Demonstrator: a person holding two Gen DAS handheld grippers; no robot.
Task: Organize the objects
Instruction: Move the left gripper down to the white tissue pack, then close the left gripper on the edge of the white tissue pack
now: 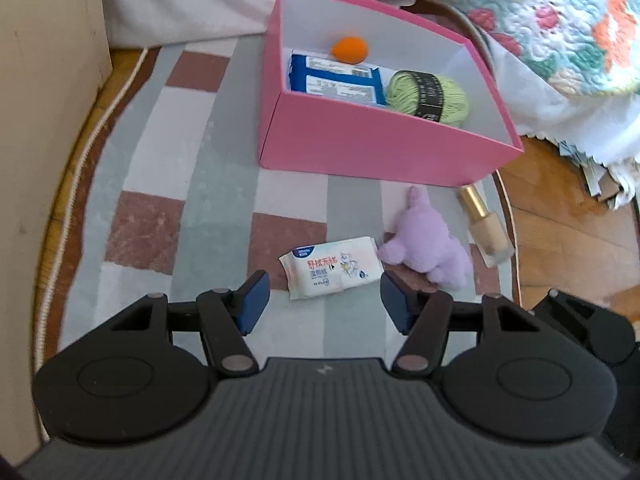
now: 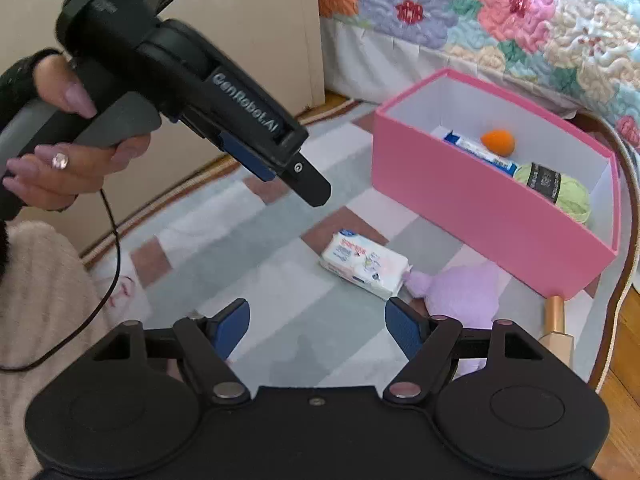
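A white wet-wipes pack lies on the checked rug, just beyond my left gripper, which is open with nothing between its blue pads. A purple plush toy touches the pack's right end. Beside the plush lies a gold-capped foundation bottle. Behind them the pink box holds an orange sponge, a blue pack and green yarn. My right gripper is open over bare rug, near the plush. In the right wrist view the left gripper hangs above the rug.
A bed with a floral quilt stands behind the box. A beige cabinet borders the rug on the left. Wooden floor shows past the rug's right edge. A person's hand holds the left gripper's handle, with a cable trailing down.
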